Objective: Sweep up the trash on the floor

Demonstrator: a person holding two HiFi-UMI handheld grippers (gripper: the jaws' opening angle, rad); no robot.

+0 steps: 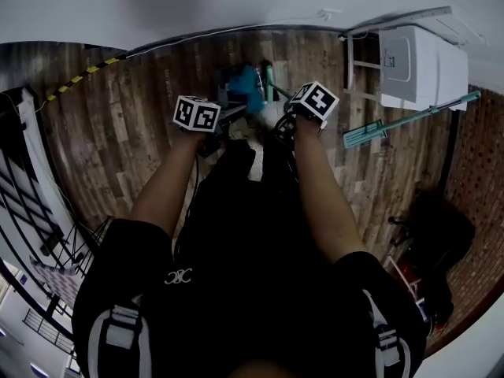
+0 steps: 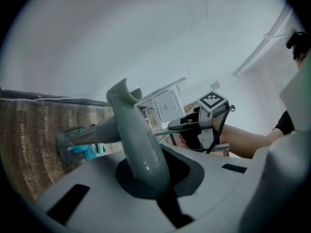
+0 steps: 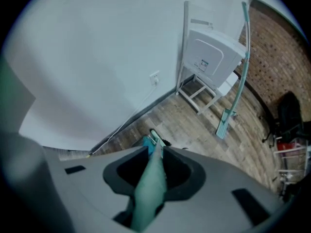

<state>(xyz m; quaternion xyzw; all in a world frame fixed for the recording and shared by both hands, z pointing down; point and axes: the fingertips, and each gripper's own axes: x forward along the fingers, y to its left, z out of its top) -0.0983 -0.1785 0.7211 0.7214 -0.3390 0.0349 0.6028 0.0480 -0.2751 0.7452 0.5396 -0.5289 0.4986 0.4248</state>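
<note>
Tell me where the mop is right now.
The mop shows at the right of the head view, its head down on the wood floor, right beside the white appliance on its stand.

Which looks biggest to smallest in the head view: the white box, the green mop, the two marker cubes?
1. White box.
2. Mop: longest, but thin.
3. Left cube and right cube: alike; being nearer the camera, their rank is unsure.
</note>
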